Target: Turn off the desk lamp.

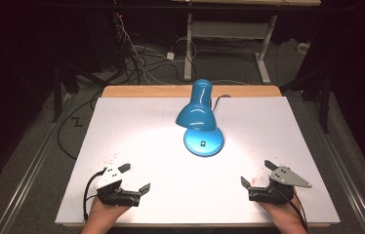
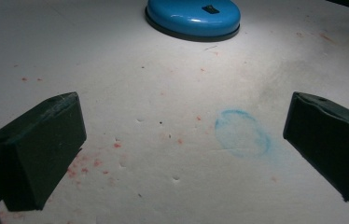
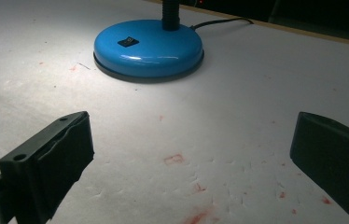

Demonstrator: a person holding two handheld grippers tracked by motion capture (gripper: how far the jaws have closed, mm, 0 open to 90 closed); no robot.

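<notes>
High view shows the whole lamp (image 1: 200, 117); left gripper (image 1: 134, 178) and right gripper (image 1: 255, 173), both spread empty, see only its base.

The high view looks forward and down from above the person's side onto the whole white-covered table (image 1: 249, 122). Each gripper view sits low and close over that surface, facing away from the person between two wide-apart black jaws. All three share the round glossy blue base of the desk lamp (image 1: 203, 141) (image 2: 192, 17) (image 3: 148, 48), seen from the left and from the right.
</notes>
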